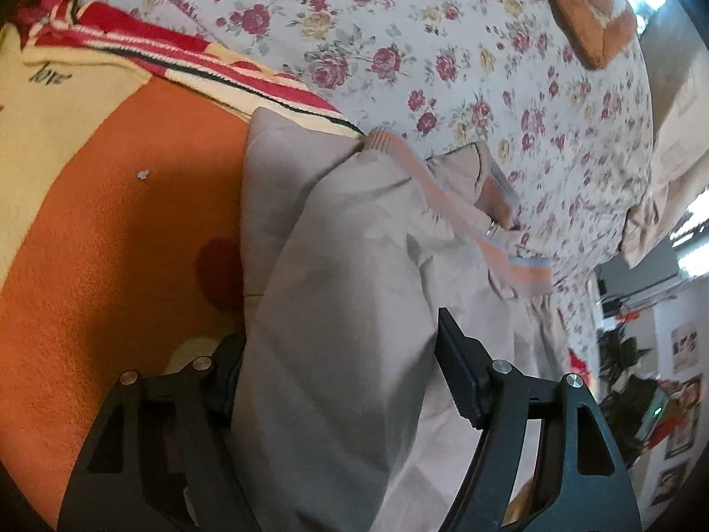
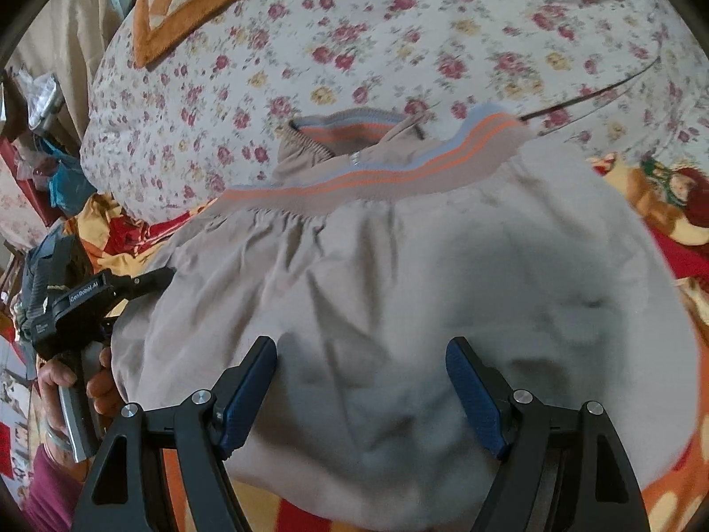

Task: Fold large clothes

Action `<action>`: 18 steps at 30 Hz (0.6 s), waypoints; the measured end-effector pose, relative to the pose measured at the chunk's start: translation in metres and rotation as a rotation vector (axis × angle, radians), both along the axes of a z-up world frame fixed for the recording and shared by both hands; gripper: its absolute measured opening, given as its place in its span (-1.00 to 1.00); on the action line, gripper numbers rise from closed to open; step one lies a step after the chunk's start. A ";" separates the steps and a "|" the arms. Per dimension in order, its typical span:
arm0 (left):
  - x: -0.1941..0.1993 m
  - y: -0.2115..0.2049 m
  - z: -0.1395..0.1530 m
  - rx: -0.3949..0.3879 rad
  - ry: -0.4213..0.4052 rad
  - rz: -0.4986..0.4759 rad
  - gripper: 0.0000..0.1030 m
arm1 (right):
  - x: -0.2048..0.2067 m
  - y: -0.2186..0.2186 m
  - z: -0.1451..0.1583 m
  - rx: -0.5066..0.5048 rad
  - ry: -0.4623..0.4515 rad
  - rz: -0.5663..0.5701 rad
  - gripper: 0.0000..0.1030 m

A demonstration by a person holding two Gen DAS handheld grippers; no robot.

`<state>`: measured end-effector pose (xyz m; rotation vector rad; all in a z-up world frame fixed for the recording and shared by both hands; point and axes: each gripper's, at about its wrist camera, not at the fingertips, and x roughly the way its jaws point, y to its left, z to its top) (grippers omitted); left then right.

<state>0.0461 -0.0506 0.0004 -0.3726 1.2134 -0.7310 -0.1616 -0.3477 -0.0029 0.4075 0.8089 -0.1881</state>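
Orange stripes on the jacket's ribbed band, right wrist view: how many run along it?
2. Both run side by side along the ribbed band of the grey jacket, between its blue edge and the gathered seam. More banding may be hidden in folds.

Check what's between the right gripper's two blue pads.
Only the loose beige-grey jacket; the right gripper is open and the fabric lies under the gap, unpinched. Clear in the right wrist view.
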 end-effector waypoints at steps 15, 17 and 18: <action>-0.061 -0.067 0.116 0.068 -0.200 -0.117 -0.67 | -0.066 -0.059 0.028 -0.014 -0.090 -0.102 0.49; -0.075 -0.096 0.138 0.094 -0.245 -0.153 -0.69 | -0.080 -0.075 0.030 0.016 -0.119 -0.138 0.49; -0.085 -0.117 0.149 0.108 -0.268 -0.181 -0.69 | -0.085 -0.084 0.030 0.035 -0.133 -0.160 0.49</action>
